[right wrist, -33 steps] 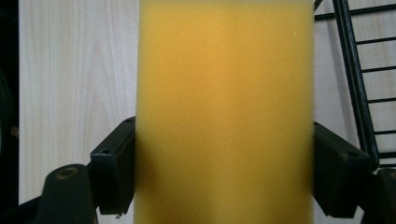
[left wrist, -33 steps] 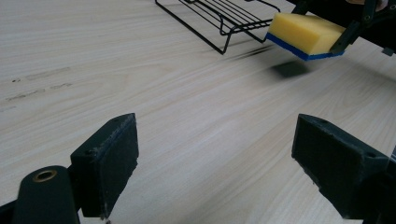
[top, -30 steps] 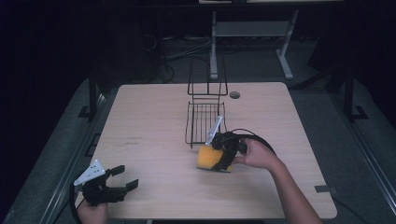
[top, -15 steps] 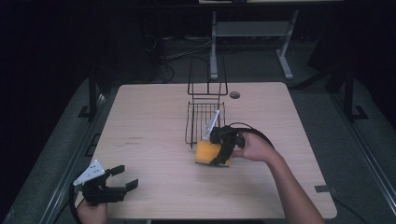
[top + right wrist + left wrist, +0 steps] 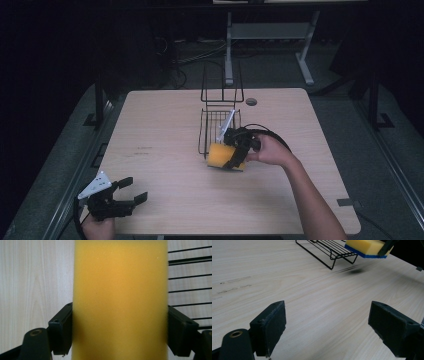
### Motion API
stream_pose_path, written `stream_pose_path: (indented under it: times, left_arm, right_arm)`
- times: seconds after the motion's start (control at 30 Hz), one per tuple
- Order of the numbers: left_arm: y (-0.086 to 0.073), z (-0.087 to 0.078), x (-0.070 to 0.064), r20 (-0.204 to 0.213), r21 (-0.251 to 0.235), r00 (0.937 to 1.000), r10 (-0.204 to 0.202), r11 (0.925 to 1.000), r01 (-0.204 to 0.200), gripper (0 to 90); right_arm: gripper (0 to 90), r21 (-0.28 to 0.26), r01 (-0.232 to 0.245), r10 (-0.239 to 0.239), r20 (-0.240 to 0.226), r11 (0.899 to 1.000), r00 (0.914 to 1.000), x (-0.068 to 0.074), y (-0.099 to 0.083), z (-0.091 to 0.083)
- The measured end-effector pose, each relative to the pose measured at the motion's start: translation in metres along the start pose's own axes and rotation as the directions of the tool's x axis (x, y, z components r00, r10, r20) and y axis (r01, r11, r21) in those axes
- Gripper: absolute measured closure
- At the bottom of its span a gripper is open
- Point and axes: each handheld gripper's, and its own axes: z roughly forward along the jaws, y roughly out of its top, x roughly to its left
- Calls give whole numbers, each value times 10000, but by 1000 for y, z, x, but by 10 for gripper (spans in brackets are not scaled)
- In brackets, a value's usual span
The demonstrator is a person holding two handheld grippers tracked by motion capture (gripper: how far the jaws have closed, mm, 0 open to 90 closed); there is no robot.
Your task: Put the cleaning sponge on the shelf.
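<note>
A yellow sponge point(image 5: 221, 155) with a blue underside point(image 5: 359, 254) hangs just above the table, at the front edge of a black wire rack point(image 5: 220, 122). My right gripper point(image 5: 234, 159) is shut on the sponge point(image 5: 120, 297), its jaws pressing both long sides. The rack's wires point(image 5: 190, 277) lie to the right in the right gripper view. My left gripper point(image 5: 125, 192) rests open near the table's front left corner. Nothing lies between its jaws point(image 5: 327, 327) but bare wood.
The wire rack has a tall upright back point(image 5: 222, 87) and a low tray part. A round hole point(image 5: 251, 101) sits in the wooden table point(image 5: 160, 130) behind the rack. A metal stand point(image 5: 270, 32) rises beyond the table's far edge.
The right gripper has carried the sponge a little up and toward the rack's front edge. The left gripper has stayed in place.
</note>
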Motion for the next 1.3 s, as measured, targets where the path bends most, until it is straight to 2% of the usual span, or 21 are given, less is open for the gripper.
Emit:
stream_pose_path:
  times: [0.13, 0.23, 0.37, 0.57, 0.73, 0.83, 0.93, 1.0, 1.1, 1.23, 1.3]
  left_arm:
    - [0, 0, 0, -15, 27, 10000, 16, 10000, -16, 140]
    - [0, 0, 0, -12, -25, 10000, -10, 10000, 10, 141]
    - [0, 0, 0, -3, -7, 10000, 2, 10000, -2, 141]
    - [0, 0, 1, 1, -34, 10000, -24, 10000, 24, 140]
    - [0, 1, 1, 28, 6, 10000, -2, 10000, 2, 141]
    - [0, 1, 1, 23, 8, 10000, -8, 10000, 8, 141]
    - [0, 1, 1, 32, -8, 10000, -13, 10000, 13, 140]
    - [0, 1, 1, 44, -6, 10000, -21, 10000, 21, 140]
    - [0, 1, 1, 46, -23, 10000, -38, 10000, 38, 141]
    - [0, 2, 1, 48, 1, 10000, -52, 10000, 52, 140]
    - [0, 2, 1, 56, 4, 10000, -65, 10000, 65, 140]
  right_arm:
    - [217, 61, 69, -69, 52, 10000, 10000, -5, 6, -4]
    - [217, 1, -34, 34, -86, 10000, 10000, -11, 9, -3]
    - [217, 375, -81, 82, -29, 9993, 10000, -18, 13, 4]
    - [217, 193, -328, 331, -167, 9993, 9993, -28, 12, 7]
    - [217, 569, -246, 251, -72, 9981, 9997, -33, 18, 9]
    - [217, 384, -324, 330, -156, 9987, 9993, -37, 20, 8]
    - [217, 664, -424, 425, 4, 9969, 9991, -44, 21, 10]
    - [217, 570, -384, 378, 127, 9976, 9992, -48, 23, 8]
    - [217, 396, -575, 574, 21, 9976, 9983, -55, 23, 6]
    - [217, 637, -728, 724, 83, 9953, 9973, -65, 25, 9]
    - [217, 710, -604, 600, 88, 9956, 9982, -68, 28, 12]
